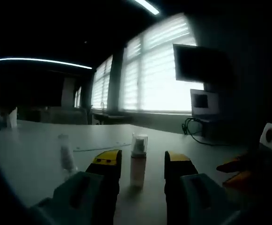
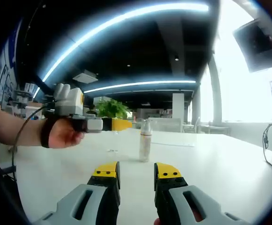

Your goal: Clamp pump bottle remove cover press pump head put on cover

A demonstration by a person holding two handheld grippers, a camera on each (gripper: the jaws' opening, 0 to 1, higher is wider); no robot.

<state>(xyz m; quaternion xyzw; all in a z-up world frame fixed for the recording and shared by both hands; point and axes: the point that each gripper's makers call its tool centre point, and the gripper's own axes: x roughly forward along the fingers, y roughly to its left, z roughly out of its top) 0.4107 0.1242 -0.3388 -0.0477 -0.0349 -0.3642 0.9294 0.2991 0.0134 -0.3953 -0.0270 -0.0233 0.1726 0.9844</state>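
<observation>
Pump bottle (image 1: 138,161) stands upright on white table (image 1: 42,150), cover on; no legible label. Left gripper (image 1: 143,164) and right gripper (image 2: 132,172): jaws apart, holding nothing

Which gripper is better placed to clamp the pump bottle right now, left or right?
Left, probably. The pump bottle stands right at the left gripper, between its open jaws. From the right gripper it stands farther off across the table.
</observation>
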